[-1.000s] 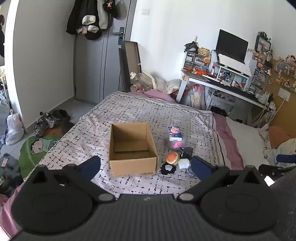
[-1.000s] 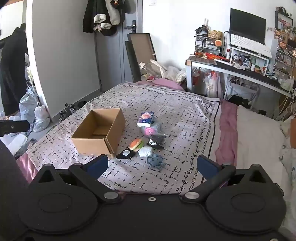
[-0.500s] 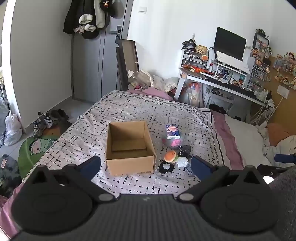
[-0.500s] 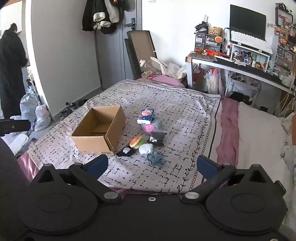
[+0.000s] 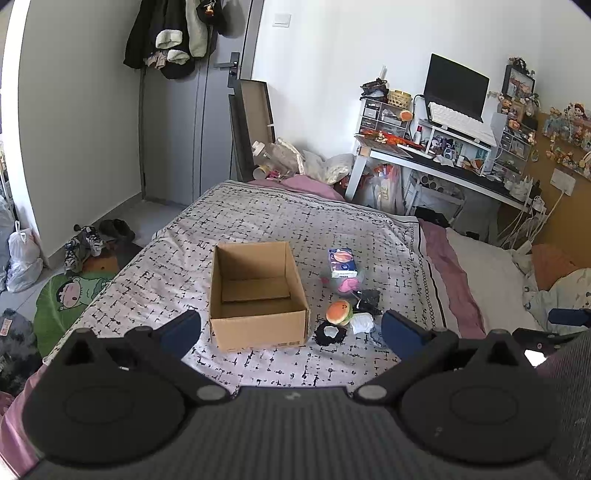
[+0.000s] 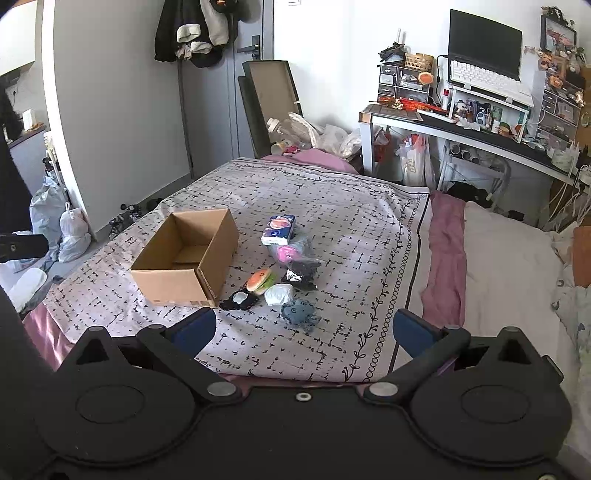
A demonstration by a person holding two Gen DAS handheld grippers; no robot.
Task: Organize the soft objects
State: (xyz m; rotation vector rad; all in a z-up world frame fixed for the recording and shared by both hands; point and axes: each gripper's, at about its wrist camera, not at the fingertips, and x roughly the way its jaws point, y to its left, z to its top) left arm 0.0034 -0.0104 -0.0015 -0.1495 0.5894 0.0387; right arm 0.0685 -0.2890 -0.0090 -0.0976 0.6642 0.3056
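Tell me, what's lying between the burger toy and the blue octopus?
A crumpled white soft thing lies between the burger toy and the blue octopus. The right wrist view shows it best.

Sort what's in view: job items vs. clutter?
Job: cardboard box, burger plush, tissue pack, pink toy, white bundle, blue-grey plush, both open claws.
Clutter: desk, monitor, coats on the door, shoes.
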